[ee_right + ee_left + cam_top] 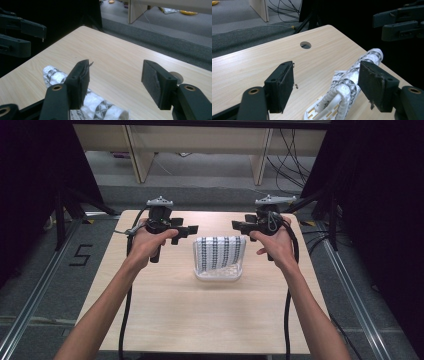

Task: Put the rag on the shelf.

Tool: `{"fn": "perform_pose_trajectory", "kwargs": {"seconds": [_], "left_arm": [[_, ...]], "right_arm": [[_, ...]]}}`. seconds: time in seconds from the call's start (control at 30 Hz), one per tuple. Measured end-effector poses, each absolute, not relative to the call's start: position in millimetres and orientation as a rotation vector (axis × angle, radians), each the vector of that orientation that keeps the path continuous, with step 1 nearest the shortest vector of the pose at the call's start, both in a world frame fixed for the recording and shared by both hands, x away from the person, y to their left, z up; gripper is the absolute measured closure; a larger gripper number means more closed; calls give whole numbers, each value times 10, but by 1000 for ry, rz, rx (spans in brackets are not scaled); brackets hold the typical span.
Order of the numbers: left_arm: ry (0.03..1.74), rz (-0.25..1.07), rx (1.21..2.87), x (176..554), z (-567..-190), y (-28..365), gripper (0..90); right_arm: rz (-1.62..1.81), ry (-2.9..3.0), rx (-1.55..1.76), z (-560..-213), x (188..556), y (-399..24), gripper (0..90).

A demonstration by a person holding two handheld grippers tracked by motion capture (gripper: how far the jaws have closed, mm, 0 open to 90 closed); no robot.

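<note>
A white slotted basket [218, 272] stands in the middle of the table, with a black-and-white patterned cloth [220, 251] draped over its far edge. My left gripper [189, 231] hovers left of the cloth, jaws open and pointing right. My right gripper [237, 226] hovers right of it, jaws open and pointing left. In the left gripper view the cloth [352, 75] and basket [322, 113] lie below, between the open pads [284, 85]. In the right gripper view the cloth [96, 105] lies under the left pad [80, 80]. Nothing is held.
The table [165, 310] is light wood with a round cable hole [305, 45] near its far edge. Dark curtains stand at both sides. Beyond the table are grey floor, wooden furniture legs [137, 155] and loose cables [287, 165]. Black cables trail from both grippers.
</note>
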State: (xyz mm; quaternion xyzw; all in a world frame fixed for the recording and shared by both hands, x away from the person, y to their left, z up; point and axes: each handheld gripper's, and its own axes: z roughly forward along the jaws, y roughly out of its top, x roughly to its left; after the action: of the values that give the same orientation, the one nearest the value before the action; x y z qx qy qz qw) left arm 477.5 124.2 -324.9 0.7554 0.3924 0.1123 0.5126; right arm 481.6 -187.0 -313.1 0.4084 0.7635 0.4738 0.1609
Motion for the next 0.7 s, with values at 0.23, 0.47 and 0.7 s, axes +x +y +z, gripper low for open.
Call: {"fn": "perform_pose_trajectory", "kwargs": {"seconds": [0.23, 0.47, 0.7], "left_arm": [[918, 255, 1814, 4657, -3251, 1253, 238], [905, 258, 1810, 4523, -3240, 1282, 179], [883, 268, 1824, 4374, -3276, 1272, 169]], "right_arm": [[1372, 2188, 1141, -3132, 4724, -1913, 347], [1392, 2178, 1135, -3094, 4575, -1924, 301], [1389, 2183, 1105, -3100, 4471, -1933, 274]]}}
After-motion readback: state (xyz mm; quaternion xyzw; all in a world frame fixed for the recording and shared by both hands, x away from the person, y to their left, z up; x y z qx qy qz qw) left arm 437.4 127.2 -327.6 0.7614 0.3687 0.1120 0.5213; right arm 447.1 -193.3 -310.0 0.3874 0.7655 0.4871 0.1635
